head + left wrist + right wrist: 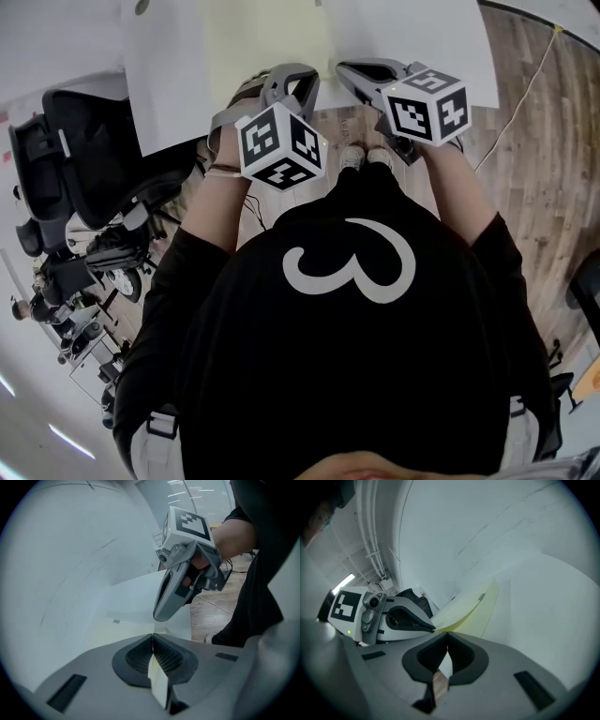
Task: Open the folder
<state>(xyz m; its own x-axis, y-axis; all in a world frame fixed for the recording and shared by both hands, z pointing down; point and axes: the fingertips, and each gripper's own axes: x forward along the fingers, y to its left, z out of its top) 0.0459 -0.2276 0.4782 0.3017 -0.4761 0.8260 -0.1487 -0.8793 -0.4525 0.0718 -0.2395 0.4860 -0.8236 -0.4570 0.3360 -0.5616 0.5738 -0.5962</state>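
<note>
The pale yellow folder [267,37] lies on the white table [169,75], near its front edge. My left gripper [302,71] is shut on the folder's top cover; a cream sheet edge [158,681] sits pinched between its pads [140,656]. In the right gripper view that cover [457,609] curves up off the yellow lower leaf [485,606], held at the left gripper's [432,629] tip. My right gripper [343,67] is close beside it, jaws together, with its tips [448,633] at the folder's near edge. Whether it pinches a leaf is hidden. The left gripper view also shows the right gripper [159,617].
A black office chair [84,150] stands to the left of the table. Wooden floor [525,122] with a thin cable [525,84] runs to the right. The person's shoes [366,157] are just under the table's front edge.
</note>
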